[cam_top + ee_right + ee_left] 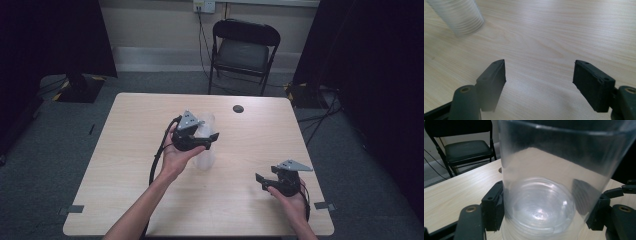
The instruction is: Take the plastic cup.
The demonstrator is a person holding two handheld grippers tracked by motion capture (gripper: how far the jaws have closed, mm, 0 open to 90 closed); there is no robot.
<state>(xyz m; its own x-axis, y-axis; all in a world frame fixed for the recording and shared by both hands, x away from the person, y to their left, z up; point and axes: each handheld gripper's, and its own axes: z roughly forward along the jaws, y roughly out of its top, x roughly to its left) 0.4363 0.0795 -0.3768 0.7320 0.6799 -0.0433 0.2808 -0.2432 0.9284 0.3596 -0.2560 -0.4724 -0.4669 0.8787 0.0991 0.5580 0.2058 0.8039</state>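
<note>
The left gripper [541, 212] has its two black pads [495, 207] against both sides of a clear plastic cup [541, 195], low on its wall, and grasps it. The cup stands upright near the middle of the wooden table [125, 165], a little toward the far edge. Its rim is cut off in the left gripper view, and from the high view it is pale and hard to make out. Its wall is ribbed and slightly frosted. The right gripper [539, 80] hovers released near the front right corner, with bare wood between its jaws.
</note>
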